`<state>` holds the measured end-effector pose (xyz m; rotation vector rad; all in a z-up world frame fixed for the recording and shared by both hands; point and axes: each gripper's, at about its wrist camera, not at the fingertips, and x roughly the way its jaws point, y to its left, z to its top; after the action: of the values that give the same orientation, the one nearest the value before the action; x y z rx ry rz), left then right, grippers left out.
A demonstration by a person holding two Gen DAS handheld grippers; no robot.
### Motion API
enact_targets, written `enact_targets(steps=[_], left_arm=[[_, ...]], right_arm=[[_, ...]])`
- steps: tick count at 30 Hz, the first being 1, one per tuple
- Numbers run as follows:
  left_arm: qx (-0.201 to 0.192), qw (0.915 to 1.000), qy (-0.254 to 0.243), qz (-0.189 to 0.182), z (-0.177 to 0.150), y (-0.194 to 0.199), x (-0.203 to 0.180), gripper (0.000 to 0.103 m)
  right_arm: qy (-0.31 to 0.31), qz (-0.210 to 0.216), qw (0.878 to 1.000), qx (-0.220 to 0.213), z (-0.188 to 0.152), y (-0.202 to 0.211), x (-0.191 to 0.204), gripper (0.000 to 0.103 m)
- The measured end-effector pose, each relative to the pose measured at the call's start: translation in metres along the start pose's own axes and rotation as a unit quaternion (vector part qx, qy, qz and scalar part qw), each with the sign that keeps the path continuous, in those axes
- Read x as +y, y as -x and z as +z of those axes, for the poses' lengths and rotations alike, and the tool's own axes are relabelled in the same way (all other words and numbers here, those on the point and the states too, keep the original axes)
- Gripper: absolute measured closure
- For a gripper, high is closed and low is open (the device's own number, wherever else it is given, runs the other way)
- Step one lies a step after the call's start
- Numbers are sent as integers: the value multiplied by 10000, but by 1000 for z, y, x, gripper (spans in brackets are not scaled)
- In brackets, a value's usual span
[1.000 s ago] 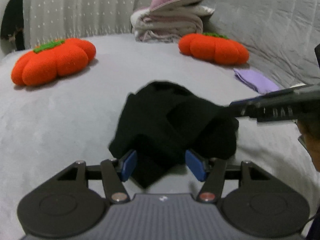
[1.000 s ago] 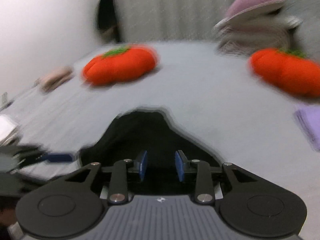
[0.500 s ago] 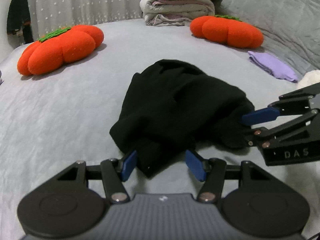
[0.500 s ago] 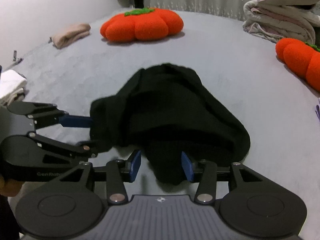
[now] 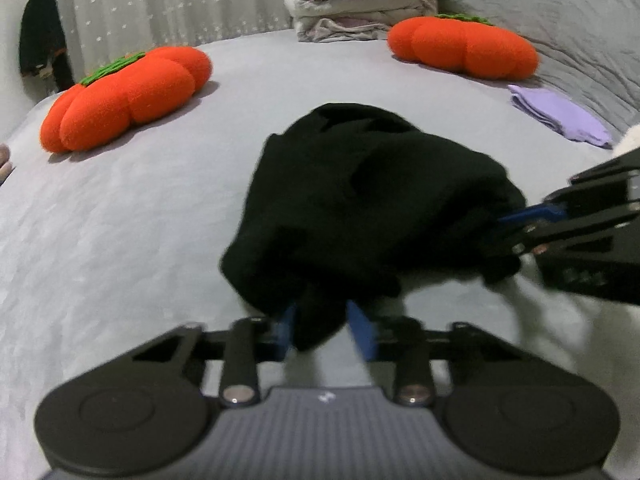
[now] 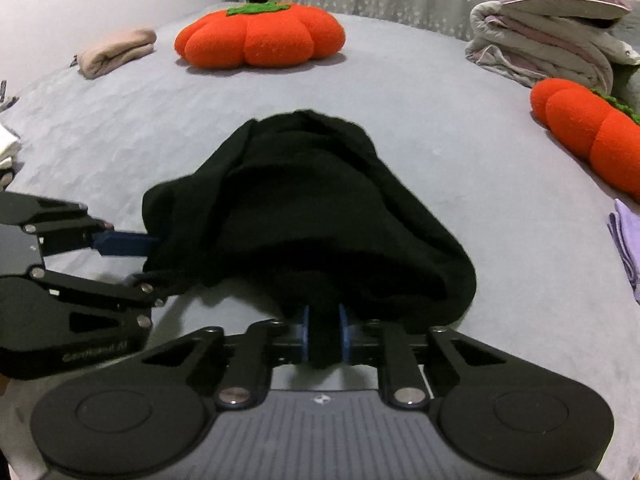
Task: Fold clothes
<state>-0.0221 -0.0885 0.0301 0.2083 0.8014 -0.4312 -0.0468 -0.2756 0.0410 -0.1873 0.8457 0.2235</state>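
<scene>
Black garment [image 5: 360, 208] is lying bunched on grey bed [image 5: 120, 208], directly ahead of both tongs. Left gripper [image 5: 326, 330] is pinching garment's near edge btwn its blue pads; right gripper [image 6: 324, 338] is clamping another near edge, pads nearly closed on cloth. Orange pumpkin cushion [image 6: 260, 36] is sitting far beyond; purple cloth [image 5: 560, 116] is off to right.

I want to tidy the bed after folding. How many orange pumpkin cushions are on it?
2. One pumpkin cushion lies at the far left, beyond the black garment; the other at the far right, by the folded blankets.
</scene>
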Motion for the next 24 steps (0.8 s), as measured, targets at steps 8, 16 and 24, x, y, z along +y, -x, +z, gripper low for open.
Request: enact_targets(steps=[8, 16, 24], left_arm=[[-371, 9978, 472, 282, 10, 14, 25, 96], [-607, 9955, 664, 282, 16, 29, 38, 96], [-1117, 9828, 1352, 580, 25, 63, 88, 97]], right_arm=[[-504, -294, 9876, -1460, 12, 44, -16, 98], [-725, -271, 9857, -1499, 13, 44, -22, 97], [-793, -313, 9877, -1310, 6, 40, -30, 93]])
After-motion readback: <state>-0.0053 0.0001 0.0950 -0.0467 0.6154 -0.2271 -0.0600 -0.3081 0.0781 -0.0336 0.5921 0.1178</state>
